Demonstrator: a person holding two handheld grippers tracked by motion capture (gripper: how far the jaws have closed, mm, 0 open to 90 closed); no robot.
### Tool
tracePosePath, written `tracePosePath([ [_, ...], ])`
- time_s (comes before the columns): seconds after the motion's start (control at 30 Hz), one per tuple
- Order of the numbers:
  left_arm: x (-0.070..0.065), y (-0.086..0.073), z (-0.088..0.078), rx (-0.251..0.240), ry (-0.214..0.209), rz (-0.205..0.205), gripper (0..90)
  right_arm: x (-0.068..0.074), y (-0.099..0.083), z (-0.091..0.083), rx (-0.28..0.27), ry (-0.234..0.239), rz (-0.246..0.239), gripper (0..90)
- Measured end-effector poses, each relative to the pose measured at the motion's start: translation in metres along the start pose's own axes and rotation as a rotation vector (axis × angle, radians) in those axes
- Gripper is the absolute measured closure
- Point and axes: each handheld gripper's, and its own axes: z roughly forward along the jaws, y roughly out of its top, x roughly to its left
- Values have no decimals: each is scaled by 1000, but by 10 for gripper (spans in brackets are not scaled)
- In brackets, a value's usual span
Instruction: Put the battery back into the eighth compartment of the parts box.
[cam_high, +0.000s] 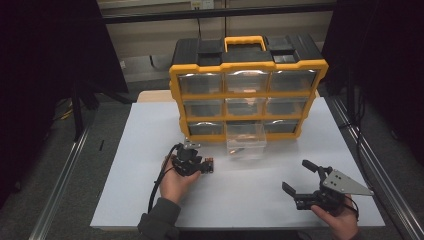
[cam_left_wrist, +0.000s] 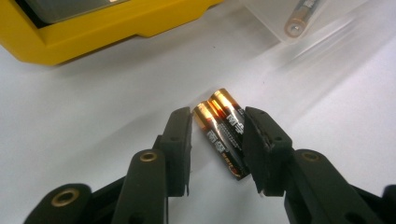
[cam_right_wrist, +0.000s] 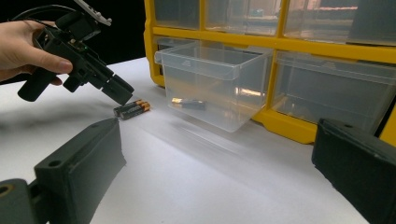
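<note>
Two black-and-gold batteries lie side by side on the white table, left of the pulled-out clear drawer. My left gripper points down at them with one jaw on each side; a thin gap shows at the left jaw. From the right gripper view the batteries sit just under the left gripper, held by a hand. Another battery lies inside the clear drawer. My right gripper rests at the front right, jaws wide apart and holding nothing.
A yellow-and-black drawer organizer stands upright at the back of the white table top, its bottom-middle drawer slid out. Metal rails run along both table sides. Dark curtains hang left and right.
</note>
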Motion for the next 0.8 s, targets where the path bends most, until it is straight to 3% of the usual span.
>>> tracePosePath([
  [0.23, -2, -3, 5, 4, 16, -27, 645, 0, 0, 0, -1, 6, -7, 15],
  [0.33, -1, -6, 8, 51, 50, -2, 713, 0, 1, 0, -2, 9, -5, 15],
  [0.37, -1, -7, 7, 51, 58, -13, 713, 0, 1, 0, -2, 9, -5, 15],
  [0.5, 2, -9, 7, 37, 54, -19, 756, 0, 0, -1, 1, 7, -4, 15],
  [0.57, 2, -9, 7, 24, 54, -48, 769, 0, 1, -1, 1, 5, -1, 15],
  [0.67, 3, -8, 6, 40, 58, -43, 771, 0, 1, -1, -4, 4, -5, 15],
  [0.8, 5, -7, 5, 43, 35, -87, 772, 0, 1, -1, -2, 3, -5, 15],
])
